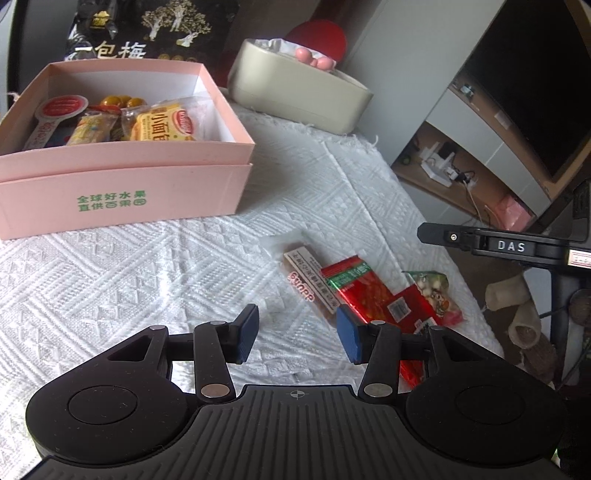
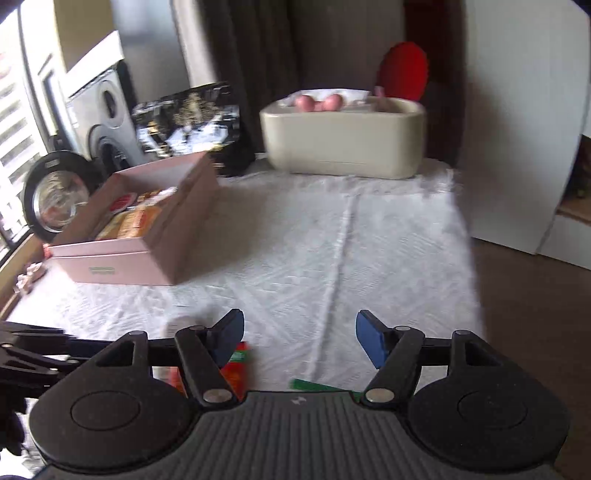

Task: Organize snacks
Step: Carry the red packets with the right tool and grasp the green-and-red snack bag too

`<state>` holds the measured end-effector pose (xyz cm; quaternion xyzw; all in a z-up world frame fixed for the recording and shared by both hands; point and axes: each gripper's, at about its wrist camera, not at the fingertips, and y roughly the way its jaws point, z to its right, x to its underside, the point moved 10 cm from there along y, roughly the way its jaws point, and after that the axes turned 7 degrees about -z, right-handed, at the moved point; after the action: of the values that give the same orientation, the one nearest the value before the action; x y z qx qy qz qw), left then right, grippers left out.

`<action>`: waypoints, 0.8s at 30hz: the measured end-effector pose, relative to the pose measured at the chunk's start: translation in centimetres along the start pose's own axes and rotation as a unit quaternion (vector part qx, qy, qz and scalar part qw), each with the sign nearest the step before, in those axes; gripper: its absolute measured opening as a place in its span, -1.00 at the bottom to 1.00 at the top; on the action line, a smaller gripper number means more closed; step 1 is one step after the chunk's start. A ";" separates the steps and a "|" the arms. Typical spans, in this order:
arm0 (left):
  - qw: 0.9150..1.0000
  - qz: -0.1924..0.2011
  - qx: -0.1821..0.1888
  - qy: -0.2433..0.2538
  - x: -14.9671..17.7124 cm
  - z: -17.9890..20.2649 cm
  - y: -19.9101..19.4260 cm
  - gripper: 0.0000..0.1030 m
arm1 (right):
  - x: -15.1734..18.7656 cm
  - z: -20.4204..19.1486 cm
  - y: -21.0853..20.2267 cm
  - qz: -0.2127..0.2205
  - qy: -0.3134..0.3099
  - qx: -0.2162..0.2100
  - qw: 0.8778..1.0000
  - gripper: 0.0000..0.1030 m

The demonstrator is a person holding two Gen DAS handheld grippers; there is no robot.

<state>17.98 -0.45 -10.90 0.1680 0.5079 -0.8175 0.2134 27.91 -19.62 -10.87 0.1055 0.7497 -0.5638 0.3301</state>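
Observation:
A pink box (image 1: pixel 122 177) at the left holds several wrapped snacks (image 1: pixel 162 123). On the white cloth lie a brown snack bar (image 1: pixel 304 280), a red packet (image 1: pixel 369 295) and a small clear packet with green print (image 1: pixel 436 291). My left gripper (image 1: pixel 297 321) stands open just short of the brown bar, and its right finger covers part of the red packet. My right gripper (image 2: pixel 300 321) is open over bare cloth, with nothing between its fingers. The red packet (image 2: pixel 240 369) shows under its left finger. The pink box (image 2: pixel 155 236) lies to its far left.
A beige tissue box (image 1: pixel 295 92) stands at the back, with a black snack bag (image 1: pixel 147 33) behind the pink box. The table's edge drops off on the right, towards a TV stand (image 1: pixel 461 147). A round mirror (image 2: pixel 55 195) leans at the far left.

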 end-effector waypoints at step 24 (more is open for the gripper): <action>1.000 -0.018 -0.012 0.020 1.1 1.4 -0.9 0.00 | 8.2 -9.2 -1.4 0.000 -0.086 -0.084 0.993 0.48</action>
<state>16.53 -1.53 -10.16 0.1727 0.5251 -0.8113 0.1905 17.47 -13.39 -13.45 0.0290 0.7635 -0.5055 0.4010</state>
